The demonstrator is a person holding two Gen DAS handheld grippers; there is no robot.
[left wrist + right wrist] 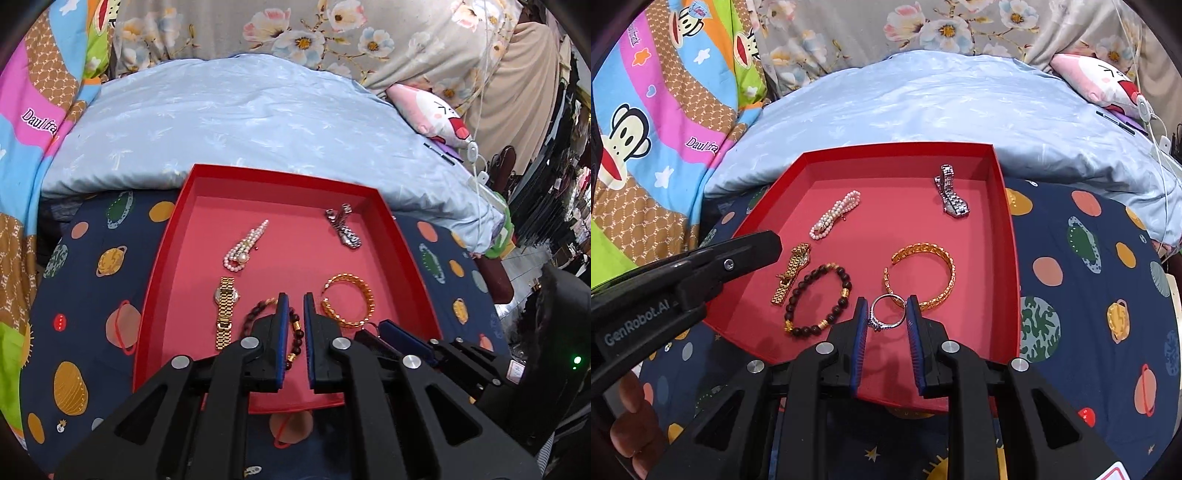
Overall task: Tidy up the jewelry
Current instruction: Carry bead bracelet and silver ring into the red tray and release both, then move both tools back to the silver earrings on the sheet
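Jewelry everywhere in the red tray (1004, 206), which sits on a navy planet-print cloth (1089, 295) with a pale blue duvet (923, 110) behind it. Right gripper (886, 308) is low over the tray's near end, and its fingers are pinched on a silver ring (886, 312), one blue pad against each side of the band, the stone setting down by the left pad. Just beyond the ring lies the open gold bangle (921, 275), looking close enough to touch it from this angle, though I can't say for sure.

Over to the left gripper (295, 301): fingers nearly together, only a thin gap between the blue pads and nothing between them. It hangs above the dark bead bracelet (818, 297), which lies flat on the tray floor. Beside the beads, to the left, the gold watch (225, 314) is stretched out lengthwise. Further back, the pearl strand (243, 247) is bunched on the left side and the silver watch (343, 229) lies toward the far right corner. Each piece has its own spot, well apart from the others. In the right wrist view, fingers of the person's hand (631, 424) show at the lower left.
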